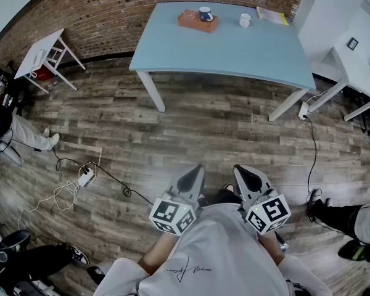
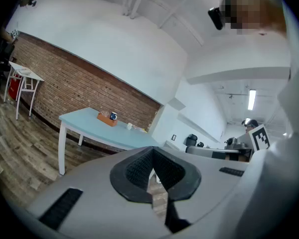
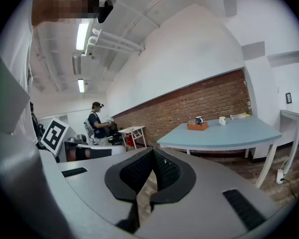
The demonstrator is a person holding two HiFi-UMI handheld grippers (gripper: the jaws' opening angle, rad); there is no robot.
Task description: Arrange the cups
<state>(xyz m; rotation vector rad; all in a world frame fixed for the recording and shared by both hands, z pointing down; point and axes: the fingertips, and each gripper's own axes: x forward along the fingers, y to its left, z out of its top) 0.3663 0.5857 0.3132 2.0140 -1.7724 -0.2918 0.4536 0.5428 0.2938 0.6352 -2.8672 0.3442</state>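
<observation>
A light blue table (image 1: 234, 51) stands far ahead by the brick wall. On it a dark blue cup (image 1: 205, 13) sits on a brown wooden tray (image 1: 197, 22), and a white cup (image 1: 245, 20) stands to its right. Both cups show small in the gripper views: the blue cup (image 2: 113, 116) (image 3: 199, 120) and the white cup (image 3: 222, 120). My left gripper (image 1: 193, 179) and right gripper (image 1: 246, 177) are held close to the body over the wood floor, far from the table. Both are shut with nothing between the jaws.
A yellow booklet (image 1: 272, 16) lies at the table's far right. A small white side table (image 1: 46, 57) stands at left. Cables and a power strip (image 1: 86, 176) lie on the floor. White desks (image 1: 357, 60) stand at right. People sit at left and right edges.
</observation>
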